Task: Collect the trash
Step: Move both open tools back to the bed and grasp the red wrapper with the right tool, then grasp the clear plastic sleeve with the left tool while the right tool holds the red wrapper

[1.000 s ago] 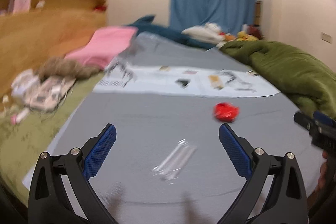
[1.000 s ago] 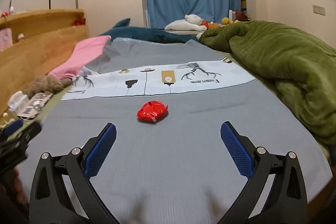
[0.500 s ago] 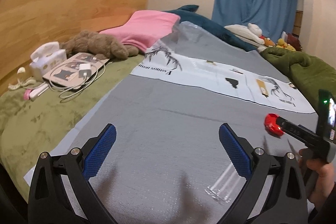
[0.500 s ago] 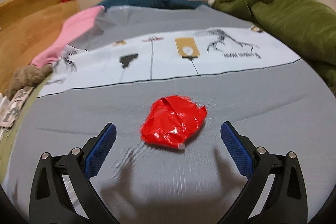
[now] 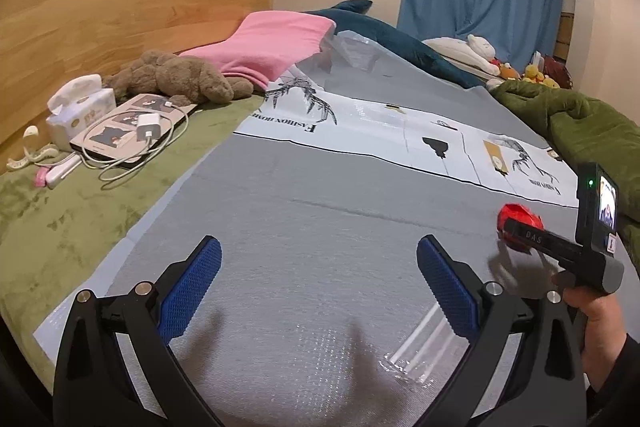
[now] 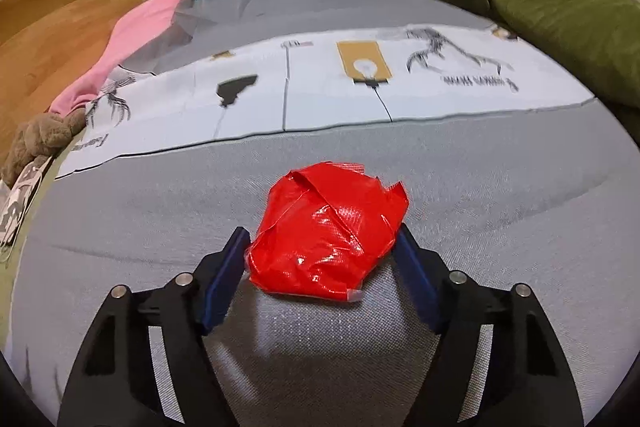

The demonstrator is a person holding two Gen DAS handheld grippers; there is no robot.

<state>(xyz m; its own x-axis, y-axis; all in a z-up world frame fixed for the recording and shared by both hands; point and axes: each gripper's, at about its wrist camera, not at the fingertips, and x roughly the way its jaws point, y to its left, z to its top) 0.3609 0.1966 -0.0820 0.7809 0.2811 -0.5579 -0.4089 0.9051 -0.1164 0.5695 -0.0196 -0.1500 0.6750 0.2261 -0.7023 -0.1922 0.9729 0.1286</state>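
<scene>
Bed covered by a grey sheet (image 6: 500, 187) with a printed white band across it. The right gripper (image 6: 320, 247) straddles a crumpled red wrapper (image 6: 326, 231) lying on the sheet; its jaws are closing, the blue pads right at the wrapper's two sides, firm pressure not discernible. The left gripper (image 5: 318, 287) hangs over bare sheet with its jaws wide apart and nothing between them; a clear plastic wrapper (image 5: 420, 347) lies just beside its right-hand finger. A pink pillow (image 5: 272, 43), a brown plush toy (image 5: 176, 79) and a green blanket (image 6: 560, 11) border the sheet.
</scene>
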